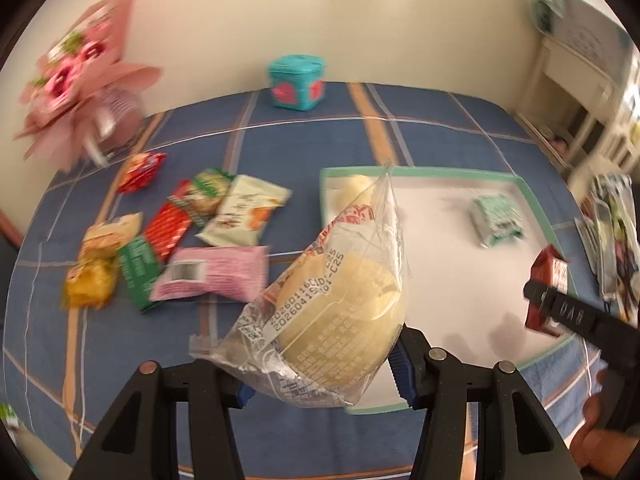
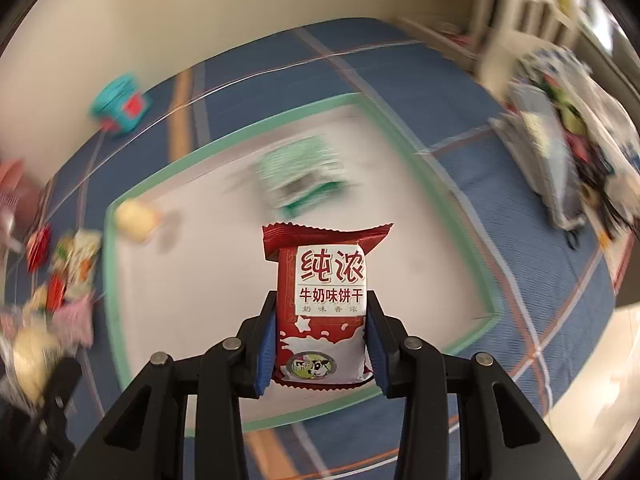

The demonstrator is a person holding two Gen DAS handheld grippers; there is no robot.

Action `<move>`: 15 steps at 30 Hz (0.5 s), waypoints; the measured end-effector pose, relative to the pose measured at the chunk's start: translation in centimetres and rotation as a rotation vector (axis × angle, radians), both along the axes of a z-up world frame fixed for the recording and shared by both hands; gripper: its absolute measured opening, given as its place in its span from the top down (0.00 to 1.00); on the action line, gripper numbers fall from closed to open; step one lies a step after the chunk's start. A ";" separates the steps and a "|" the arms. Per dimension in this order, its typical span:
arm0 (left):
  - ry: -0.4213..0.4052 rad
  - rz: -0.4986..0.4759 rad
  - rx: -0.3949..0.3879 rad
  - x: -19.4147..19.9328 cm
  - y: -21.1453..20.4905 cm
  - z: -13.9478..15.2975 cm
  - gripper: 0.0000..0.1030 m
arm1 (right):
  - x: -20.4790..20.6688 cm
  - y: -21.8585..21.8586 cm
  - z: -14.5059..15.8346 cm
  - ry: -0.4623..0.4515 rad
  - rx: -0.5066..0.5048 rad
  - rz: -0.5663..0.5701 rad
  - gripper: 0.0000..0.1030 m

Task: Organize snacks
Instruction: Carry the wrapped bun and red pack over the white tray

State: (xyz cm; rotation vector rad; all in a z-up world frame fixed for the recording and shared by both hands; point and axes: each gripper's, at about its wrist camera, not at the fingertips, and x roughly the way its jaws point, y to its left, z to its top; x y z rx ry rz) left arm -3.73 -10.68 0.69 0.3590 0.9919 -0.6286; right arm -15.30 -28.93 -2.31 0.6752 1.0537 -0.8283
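My left gripper is shut on a clear-wrapped pale yellow cake, held above the near left corner of the white tray with its green rim. My right gripper is shut on a red milk biscuit packet, upright over the tray's near part; that packet and gripper also show at the right of the left wrist view. In the tray lie a green-and-white packet and a pale round cake.
Several loose snack packets lie in a heap on the blue plaid cloth left of the tray. A teal box stands at the far edge, a pink bouquet far left, magazines at the right.
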 end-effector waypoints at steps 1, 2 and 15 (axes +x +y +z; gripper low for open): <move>-0.001 -0.011 0.003 -0.2 -0.4 -0.1 0.46 | -0.5 -0.5 0.0 0.001 -0.003 -0.021 0.60; -0.004 -0.026 0.006 -0.5 -1.0 -0.3 0.46 | -1.1 -1.1 0.0 0.006 -0.009 -0.048 0.60; 0.050 -0.113 0.016 -0.8 -4.1 -3.0 0.46 | -2.2 -3.2 -1.3 0.062 -0.010 -0.087 0.60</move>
